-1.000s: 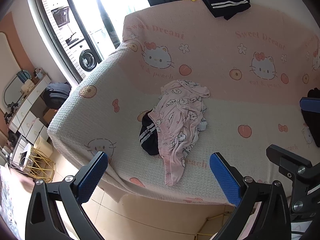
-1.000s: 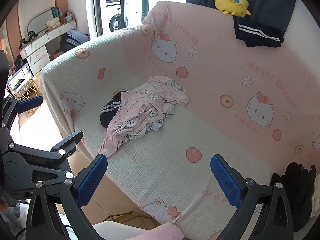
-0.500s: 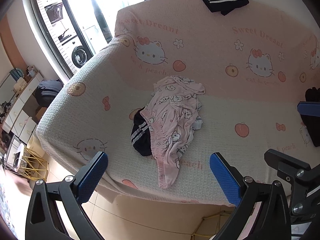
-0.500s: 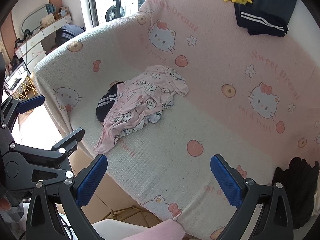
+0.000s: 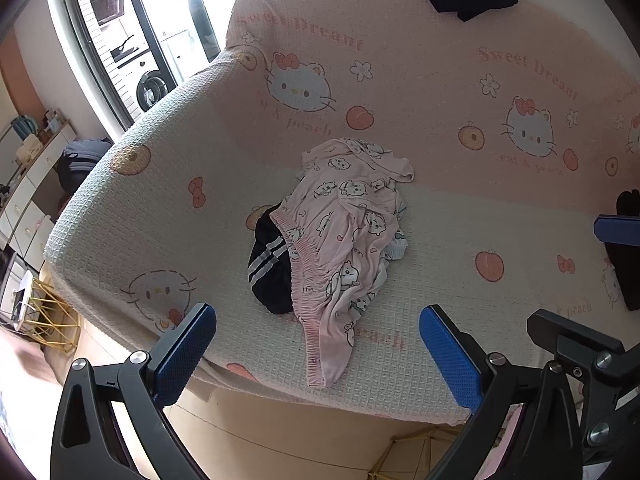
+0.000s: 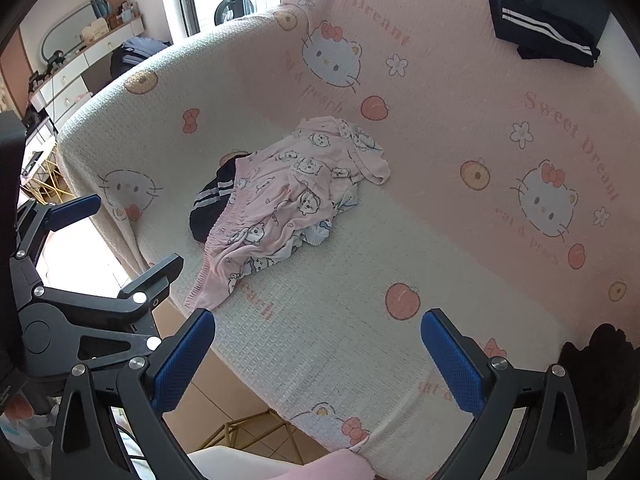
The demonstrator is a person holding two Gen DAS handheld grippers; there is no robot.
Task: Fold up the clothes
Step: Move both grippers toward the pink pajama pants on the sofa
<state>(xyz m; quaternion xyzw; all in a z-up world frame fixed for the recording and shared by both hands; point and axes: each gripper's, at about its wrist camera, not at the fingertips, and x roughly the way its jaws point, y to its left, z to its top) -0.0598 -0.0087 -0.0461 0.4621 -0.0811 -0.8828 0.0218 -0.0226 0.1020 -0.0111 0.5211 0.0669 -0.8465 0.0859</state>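
Both tools closer to sofa (image 5: 168, 184) | left tool (image 5: 318, 354), right tool (image 6: 318, 356) released, empty | step: pinch pink pyjamas (image 5: 348, 232) waistband, lift clear of dark garment (image 5: 270, 268)

sofa cover (image 5: 440, 92) | print: "Sweet Dream" | under cat faces: "eat & peach"

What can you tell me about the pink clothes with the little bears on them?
The pink clothes are soft, thin fabric printed with small white bears. They lie crumpled and unfolded in a heap on the sofa cover, with a gathered elastic waistband along the left edge. One end trails toward the seat's front edge. They lie partly over a black garment with white stripes. Neither gripper touches them.
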